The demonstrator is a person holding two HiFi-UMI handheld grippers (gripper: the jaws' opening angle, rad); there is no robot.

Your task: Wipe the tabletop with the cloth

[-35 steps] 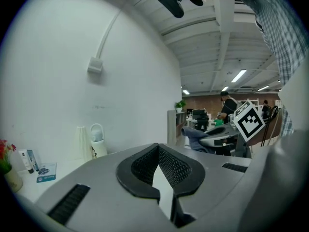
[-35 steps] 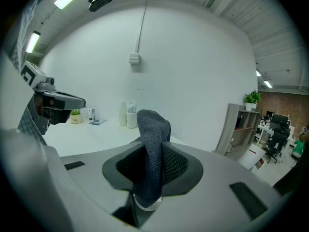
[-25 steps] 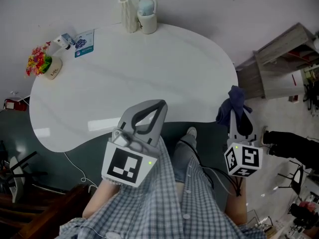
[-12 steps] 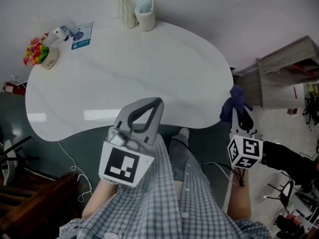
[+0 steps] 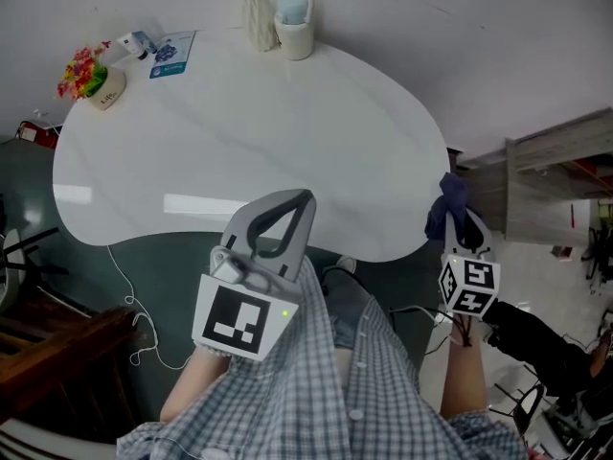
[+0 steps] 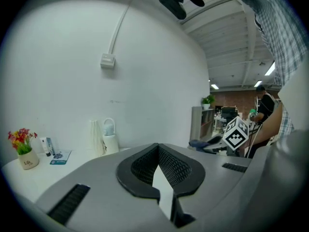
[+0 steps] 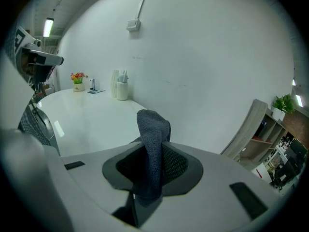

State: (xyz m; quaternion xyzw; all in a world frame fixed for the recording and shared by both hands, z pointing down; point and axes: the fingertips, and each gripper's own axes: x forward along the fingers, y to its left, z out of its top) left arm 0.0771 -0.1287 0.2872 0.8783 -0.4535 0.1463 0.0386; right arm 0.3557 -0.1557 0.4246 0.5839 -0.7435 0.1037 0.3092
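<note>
The white, rounded tabletop [image 5: 239, 132] fills the upper half of the head view. A dark blue cloth [image 5: 448, 207] hangs pinched in my right gripper [image 5: 458, 220], which is held off the table's right edge, over the floor. In the right gripper view the cloth [image 7: 153, 149] stands up between the jaws, with the tabletop [image 7: 87, 117] to the left beyond it. My left gripper [image 5: 287, 204] is shut with nothing in it, its tips over the table's near edge. The left gripper view shows its jaws closed together [image 6: 158, 170].
At the table's far edge stand a ribbed white vase [image 5: 256, 14] and a white holder [image 5: 294, 22]. A flower pot [image 5: 96, 80], a small bottle [image 5: 137, 42] and a card [image 5: 172, 53] sit at the far left. A wooden shelf unit [image 5: 556, 175] stands right.
The view has shifted, so the table sits a bit higher and farther in frame. Both grippers hold nearly the same places, the right one still gripping the cloth.
</note>
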